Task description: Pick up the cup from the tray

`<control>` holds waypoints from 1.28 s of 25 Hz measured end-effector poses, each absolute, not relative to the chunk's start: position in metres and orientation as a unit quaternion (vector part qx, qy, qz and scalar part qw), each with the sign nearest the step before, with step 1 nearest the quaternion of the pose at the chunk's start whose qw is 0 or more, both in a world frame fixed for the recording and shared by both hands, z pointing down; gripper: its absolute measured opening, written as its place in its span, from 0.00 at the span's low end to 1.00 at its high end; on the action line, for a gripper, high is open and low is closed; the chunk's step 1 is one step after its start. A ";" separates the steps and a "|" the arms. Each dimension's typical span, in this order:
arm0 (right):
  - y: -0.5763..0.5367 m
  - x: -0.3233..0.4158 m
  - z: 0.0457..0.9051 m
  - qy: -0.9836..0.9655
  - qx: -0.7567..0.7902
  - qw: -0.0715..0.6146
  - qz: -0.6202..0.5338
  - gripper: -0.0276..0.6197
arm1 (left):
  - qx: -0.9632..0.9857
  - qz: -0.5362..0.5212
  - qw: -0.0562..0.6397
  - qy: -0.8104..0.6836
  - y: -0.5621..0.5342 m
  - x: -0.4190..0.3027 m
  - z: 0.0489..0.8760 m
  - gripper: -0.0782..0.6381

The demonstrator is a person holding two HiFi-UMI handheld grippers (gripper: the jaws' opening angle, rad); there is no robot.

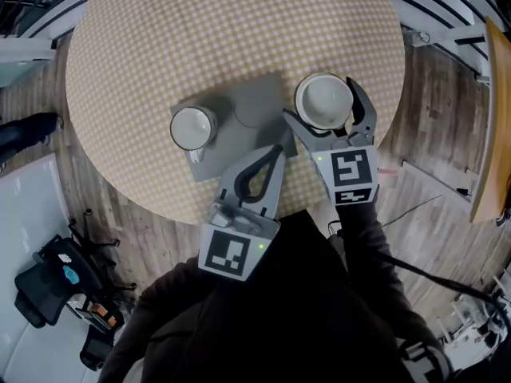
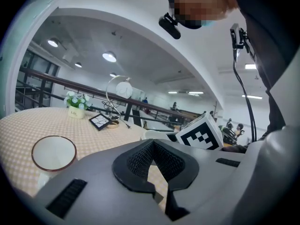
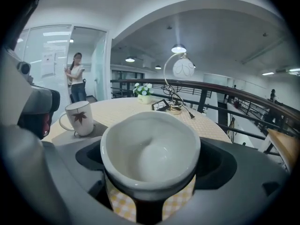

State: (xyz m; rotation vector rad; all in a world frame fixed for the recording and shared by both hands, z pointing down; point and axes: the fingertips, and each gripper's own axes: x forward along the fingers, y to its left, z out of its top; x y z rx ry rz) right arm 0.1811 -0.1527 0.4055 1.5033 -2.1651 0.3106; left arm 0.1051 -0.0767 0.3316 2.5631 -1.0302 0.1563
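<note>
Right gripper (image 1: 322,106) clamps the white cup (image 1: 325,96); left gripper (image 1: 279,150) closed on nothing

A tray (image 1: 239,126) lies on the near half of the table (image 1: 144,38). A mug (image 1: 192,128) stands on the tray's left end. Just right of the tray, over the table, a cup (image 1: 324,100) sits between the jaws of the right gripper (image 1: 321,102). The left gripper (image 1: 279,150), jaws together with nothing between, points at the tray's near right edge. Across the table, a frame (image 3: 161,105) lies between a plant (image 3: 143,92) on its left and a lamp (image 3: 180,69) on its right
</note>
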 end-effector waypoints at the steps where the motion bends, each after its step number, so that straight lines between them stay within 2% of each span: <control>1: -0.153 0.187 0.411 -0.787 0.555 0.243 0.119 0.79 | 0.911 0.062 0.189 -0.360 -0.077 0.107 0.335 0.11; 15: -0.156 0.219 0.475 -0.755 0.579 0.259 0.167 0.79 | 0.911 0.111 0.213 -0.336 -0.086 0.111 0.369 0.11; 32: -0.149 0.221 0.492 -0.757 0.579 0.257 0.161 0.79 | 0.909 0.115 0.212 -0.341 -0.080 0.108 0.369 0.11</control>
